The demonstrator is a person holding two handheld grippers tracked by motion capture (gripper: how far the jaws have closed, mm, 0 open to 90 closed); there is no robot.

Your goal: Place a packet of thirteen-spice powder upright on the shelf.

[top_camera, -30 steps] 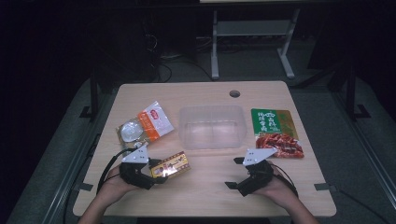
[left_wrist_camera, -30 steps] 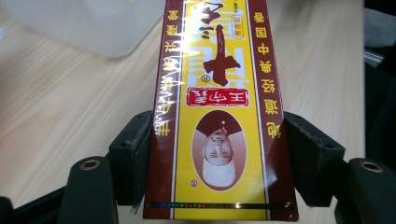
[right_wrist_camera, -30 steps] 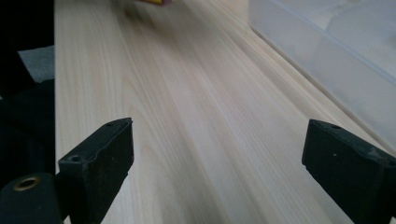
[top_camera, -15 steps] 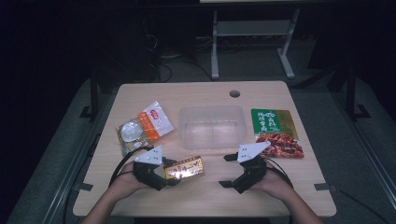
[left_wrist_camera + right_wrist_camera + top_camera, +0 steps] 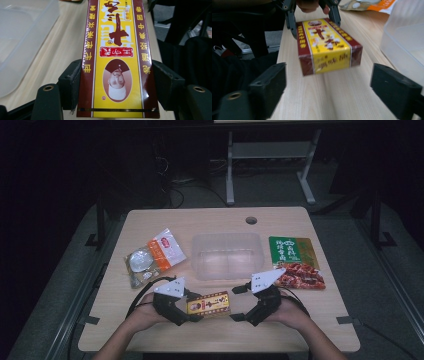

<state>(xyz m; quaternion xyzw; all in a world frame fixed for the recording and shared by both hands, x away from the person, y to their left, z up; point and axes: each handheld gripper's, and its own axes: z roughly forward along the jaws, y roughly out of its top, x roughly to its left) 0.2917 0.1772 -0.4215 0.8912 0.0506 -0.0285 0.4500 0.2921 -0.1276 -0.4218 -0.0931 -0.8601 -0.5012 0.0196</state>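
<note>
Near the front edge of the bench (image 5: 150, 330), the left claw (image 5: 192, 307) pinches a yellow-and-maroon box (image 5: 209, 303) by its long sides, lifted just above the wood. Facing it, the right claw (image 5: 239, 302) stands spread, its jaws having just closed a little with nothing between them, the box's free end just ahead. Behind sits a clear tub (image 5: 227, 255), flanked by an orange pouch (image 5: 155, 257) on one side and a green packet (image 5: 295, 261) on the other.

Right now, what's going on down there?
Left tongs clamped on yellow box. Right tongs open, facing box end, jaws just narrowed. Clear tub beyond, path free.
</note>
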